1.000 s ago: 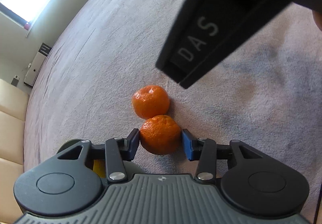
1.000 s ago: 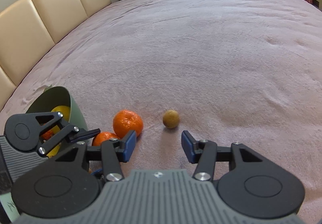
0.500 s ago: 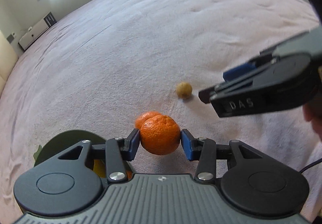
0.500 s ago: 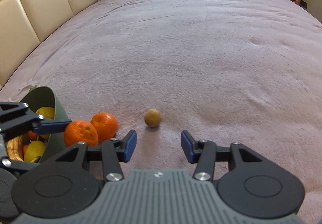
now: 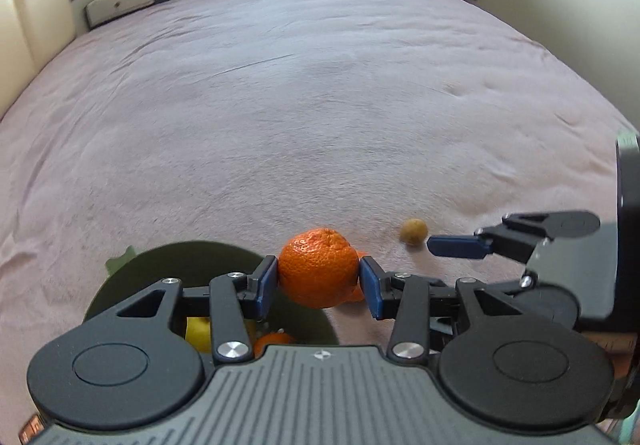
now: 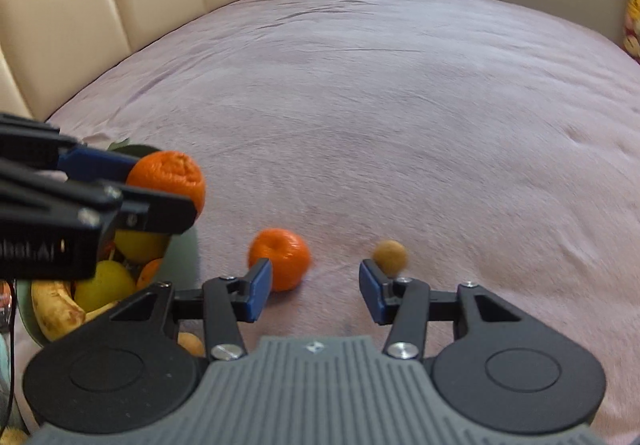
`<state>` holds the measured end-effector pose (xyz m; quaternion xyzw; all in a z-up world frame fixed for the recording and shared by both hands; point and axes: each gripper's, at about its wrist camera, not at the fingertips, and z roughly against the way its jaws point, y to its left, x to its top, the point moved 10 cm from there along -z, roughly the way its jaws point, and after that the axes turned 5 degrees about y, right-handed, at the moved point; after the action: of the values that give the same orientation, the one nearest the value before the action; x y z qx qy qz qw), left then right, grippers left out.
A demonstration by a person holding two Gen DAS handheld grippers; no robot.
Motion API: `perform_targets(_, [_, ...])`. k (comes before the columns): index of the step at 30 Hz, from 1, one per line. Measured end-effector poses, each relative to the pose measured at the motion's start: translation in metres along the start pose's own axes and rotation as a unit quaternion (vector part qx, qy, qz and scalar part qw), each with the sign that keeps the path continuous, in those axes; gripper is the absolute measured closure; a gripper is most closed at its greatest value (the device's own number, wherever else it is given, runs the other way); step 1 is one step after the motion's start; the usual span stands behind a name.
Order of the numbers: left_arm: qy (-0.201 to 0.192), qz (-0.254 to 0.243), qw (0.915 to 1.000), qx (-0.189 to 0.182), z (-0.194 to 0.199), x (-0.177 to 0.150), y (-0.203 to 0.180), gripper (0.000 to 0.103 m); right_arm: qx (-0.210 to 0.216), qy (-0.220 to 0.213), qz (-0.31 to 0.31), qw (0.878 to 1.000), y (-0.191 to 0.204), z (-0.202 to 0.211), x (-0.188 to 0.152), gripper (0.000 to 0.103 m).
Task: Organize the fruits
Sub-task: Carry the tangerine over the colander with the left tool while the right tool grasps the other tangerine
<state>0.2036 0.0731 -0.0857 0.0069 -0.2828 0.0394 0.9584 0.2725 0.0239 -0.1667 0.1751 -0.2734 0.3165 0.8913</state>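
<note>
A mandarin [image 5: 318,267] was gripped between the blue pads of the left claw [image 5: 319,281] and was held in the air beside the rim of a green bowl [image 6: 182,269]. A banana [image 6: 54,305], yellow fruits [image 6: 102,285] and another orange fruit were seen inside that bowl. A second mandarin [image 6: 282,257] was left lying on the pink bedspread [image 6: 400,105], just beside the bowl, with a small brown fruit [image 6: 390,256] near it. The right claw [image 6: 316,291] was held open above the bedspread, with nothing between its pads; the second mandarin lay just beyond its left pad.
</note>
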Motion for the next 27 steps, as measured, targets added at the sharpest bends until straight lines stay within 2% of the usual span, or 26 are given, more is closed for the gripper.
perform_targets(6, [0.006,0.086,0.9963,-0.002,0.005,-0.005,0.049,0.053,-0.016,0.015,0.038,0.999,0.021,-0.019,0.004,0.056])
perform_targets(12, [0.014,0.134,0.9907,0.022,0.007,-0.016,0.088,0.053,-0.024,0.033,0.049,0.998,0.029,-0.036,0.003,0.056])
perform_targets(15, [0.022,0.150,0.9879,0.031,0.006,-0.023,0.101,0.053,-0.031,0.035,0.030,0.998,0.023,-0.039,0.007,0.057])
perform_targets(21, [0.033,0.163,0.9850,0.045,0.000,-0.031,0.115,0.053,-0.018,0.035,-0.009,0.999,0.014,-0.046,0.010,0.057])
perform_targets(27, [0.055,0.129,0.9881,0.064,-0.001,-0.035,0.111,0.053,-0.001,0.039,-0.033,0.999,0.013,-0.050,0.011,0.057])
